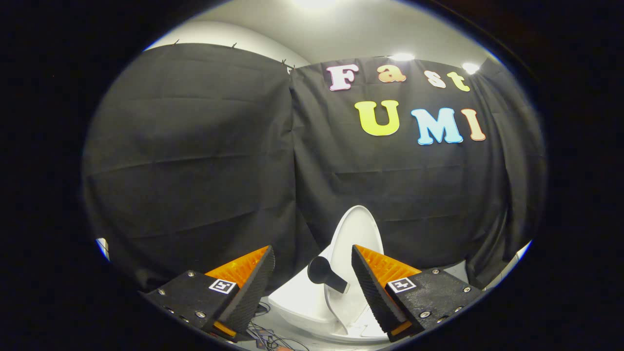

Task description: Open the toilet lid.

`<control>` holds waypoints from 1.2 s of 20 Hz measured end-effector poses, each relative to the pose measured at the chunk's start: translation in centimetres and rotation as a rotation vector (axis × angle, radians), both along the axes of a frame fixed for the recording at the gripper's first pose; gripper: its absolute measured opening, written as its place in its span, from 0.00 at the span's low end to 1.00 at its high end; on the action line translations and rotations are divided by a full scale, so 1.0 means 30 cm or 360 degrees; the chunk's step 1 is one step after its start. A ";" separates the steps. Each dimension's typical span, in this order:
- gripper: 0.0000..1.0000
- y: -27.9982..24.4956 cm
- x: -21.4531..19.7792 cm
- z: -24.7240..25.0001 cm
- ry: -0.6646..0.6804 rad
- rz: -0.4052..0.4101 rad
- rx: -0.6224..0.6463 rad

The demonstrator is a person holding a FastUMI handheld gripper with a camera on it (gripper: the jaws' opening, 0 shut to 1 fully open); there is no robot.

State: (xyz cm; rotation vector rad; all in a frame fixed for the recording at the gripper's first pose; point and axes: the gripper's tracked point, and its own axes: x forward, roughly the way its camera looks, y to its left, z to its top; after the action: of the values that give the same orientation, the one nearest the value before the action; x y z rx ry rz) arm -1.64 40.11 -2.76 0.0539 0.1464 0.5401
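Observation:
A white toilet stands below and ahead of my gripper, against the black cloth wall. Its white lid stands raised upright, rising between and beyond the two fingers. A black knob-like handle sticks out from the lid's side, in the gap between the fingers. My fingers are spread wide apart and touch nothing; the handle lies a little beyond them. The lower part of the bowl is hidden by the fingers.
Black cloth walls close the booth behind and on both sides of the toilet. Loose cables lie on the floor by the toilet's base, near the left finger. Ceiling lights shine above the cloth.

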 end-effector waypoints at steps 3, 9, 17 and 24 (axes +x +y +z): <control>0.97 -0.143 -0.095 0.169 -0.0185 0.0056 0.0050; 0.96 -0.573 -0.110 0.240 -0.0393 -0.0189 -0.0001; 0.96 -1.207 -0.061 0.172 -0.0386 -0.0708 -0.0075; 0.97 -1.486 -0.050 0.143 -0.0378 -0.1006 0.0004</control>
State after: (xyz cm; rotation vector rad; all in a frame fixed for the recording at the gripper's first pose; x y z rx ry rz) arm -3.15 -4.48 1.52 0.0355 -0.1047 -0.0866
